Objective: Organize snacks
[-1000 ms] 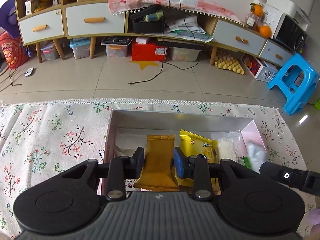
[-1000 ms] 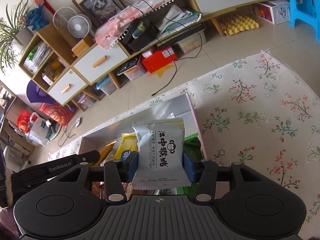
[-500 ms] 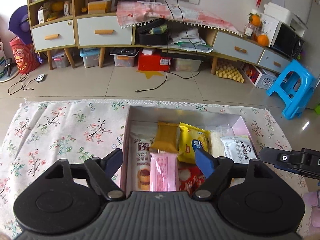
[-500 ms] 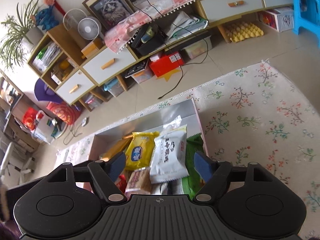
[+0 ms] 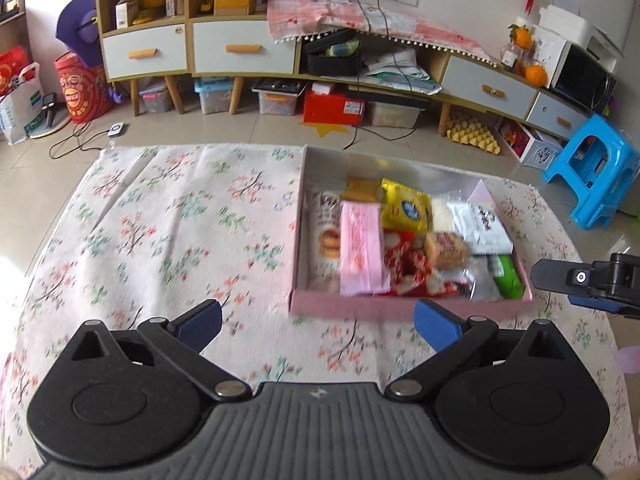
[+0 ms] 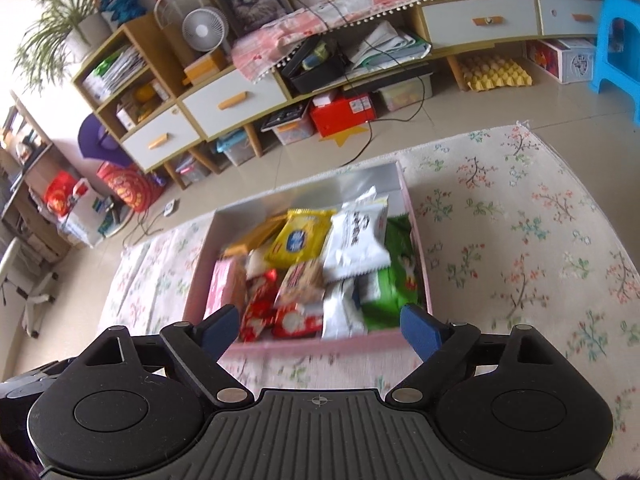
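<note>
A pink box (image 5: 400,308) with silver inner walls sits on the floral cloth, filled with snack packets. Among them are an orange-brown packet (image 5: 362,189), a yellow packet (image 5: 406,210), a pink packet (image 5: 360,248) and a white packet with black characters (image 5: 482,224). My left gripper (image 5: 318,320) hovers just short of the box's near wall, its jaws opening wide with nothing between them. In the right wrist view the box (image 6: 320,346) shows the white packet (image 6: 356,240) lying over a green packet (image 6: 400,276). My right gripper (image 6: 320,328) is above the near wall, jaws opening, empty.
The floral cloth (image 5: 180,240) stretches bare to the left of the box and also to its right (image 6: 520,240). Beyond the table's far edge lie tiled floor, low cabinets (image 5: 240,52) and a blue stool (image 5: 596,176). A black part of the other gripper (image 5: 580,278) juts in at the right.
My left gripper let go of the orange-brown packet and my right let go of the white packet. Both jaws spread wide and both grippers drew back toward the box's near wall.
</note>
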Motion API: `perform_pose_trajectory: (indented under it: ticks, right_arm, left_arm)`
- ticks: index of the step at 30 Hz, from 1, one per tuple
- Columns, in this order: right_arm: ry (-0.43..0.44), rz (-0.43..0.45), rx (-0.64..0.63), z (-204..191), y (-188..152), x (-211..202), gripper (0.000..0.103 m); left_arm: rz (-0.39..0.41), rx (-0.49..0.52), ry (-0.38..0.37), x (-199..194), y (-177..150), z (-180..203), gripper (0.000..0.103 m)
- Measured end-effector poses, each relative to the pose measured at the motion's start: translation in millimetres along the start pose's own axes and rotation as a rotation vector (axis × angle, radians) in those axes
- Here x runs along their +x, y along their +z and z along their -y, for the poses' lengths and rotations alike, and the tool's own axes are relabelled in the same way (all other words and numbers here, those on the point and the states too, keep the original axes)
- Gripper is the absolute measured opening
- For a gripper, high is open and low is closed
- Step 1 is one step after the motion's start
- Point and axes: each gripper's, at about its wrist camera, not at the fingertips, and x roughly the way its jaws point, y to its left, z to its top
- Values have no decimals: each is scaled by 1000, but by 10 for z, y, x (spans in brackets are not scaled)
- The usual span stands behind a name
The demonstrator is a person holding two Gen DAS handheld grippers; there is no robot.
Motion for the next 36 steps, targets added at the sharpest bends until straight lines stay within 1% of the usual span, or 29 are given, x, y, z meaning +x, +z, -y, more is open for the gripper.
perform_pose_trajectory:
  ticks: [5, 8, 11, 15, 22, 26, 29, 32, 36]
  right_arm:
    - [-18, -18, -59, -114, -206, -106, 90]
    - [-12, -25, -81, -162, -340, -162, 90]
    - [-16, -24, -98, -183, -471, -192, 93]
    - [-48, -34, -107, -203, -627, -201, 94]
    - [-97, -37, -150, -257, -773, -221, 94]
    - [-122, -45, -172, -249, -809, -204, 94]
    - [-130, -43, -176, -233, -812, -194, 95]
    - [-129, -49, -182, -222, -815, -156, 95]
    - [-134, -57, -185, -219, -819, -102, 95]
  left_arm:
    - [-16, -4, 41, -114, -208, -46, 102]
    - [-21, -14, 63, -186, -333, -79, 102]
    - [-20, -25, 80, -232, -418, -96, 103]
    - [-12, -18, 113, -335, -561, -99, 103]
    - [-13, -43, 94, -436, -664, -84, 103]
    - [-24, -65, 117, -446, -684, -80, 103]
    - [-17, -79, 126, -445, -674, -83, 103]
    - [-16, -74, 141, -430, -678, -64, 103]
    - [-21, -75, 140, -422, -672, -46, 103]
